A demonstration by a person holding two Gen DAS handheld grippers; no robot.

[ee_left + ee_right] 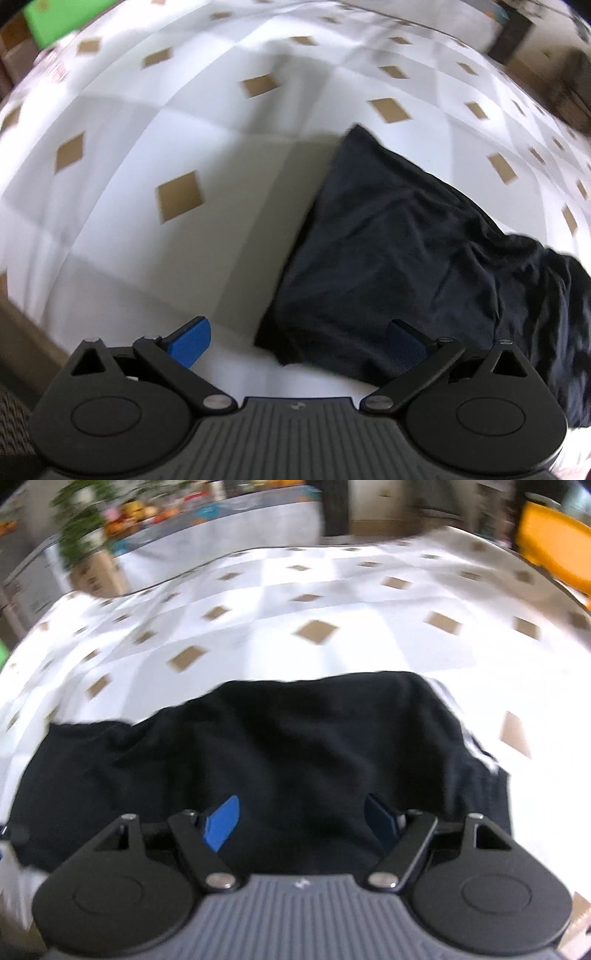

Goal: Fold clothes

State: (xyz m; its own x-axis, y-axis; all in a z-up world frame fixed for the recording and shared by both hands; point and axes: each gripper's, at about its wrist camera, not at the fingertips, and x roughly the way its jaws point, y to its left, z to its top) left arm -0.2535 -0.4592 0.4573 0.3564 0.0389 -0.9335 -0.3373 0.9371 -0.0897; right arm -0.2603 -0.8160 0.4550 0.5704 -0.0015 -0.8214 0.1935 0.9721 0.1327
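dark garment (280, 760) lies spread on the worktop (332, 602), on its white cloth with tan diamonds; a white-striped edge shows at its right side. my left tongs (301, 345) are wide apart, holding nothing, over the garment's near-left corner. my right tongs (301, 821) are also apart and empty, low over the near middle, probably to reach an edge. frames blurred; fold state unclear.

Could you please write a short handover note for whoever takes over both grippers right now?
Left gripper: open, holding nothing, by the near corner of the dark garment.
Right gripper: open, holding nothing, above the garment's middle.
The garment lies bunched on the white tablecloth with tan diamonds; white stripes show along one edge.
Done: cannot tell.
Left: grasp the edges and fold.
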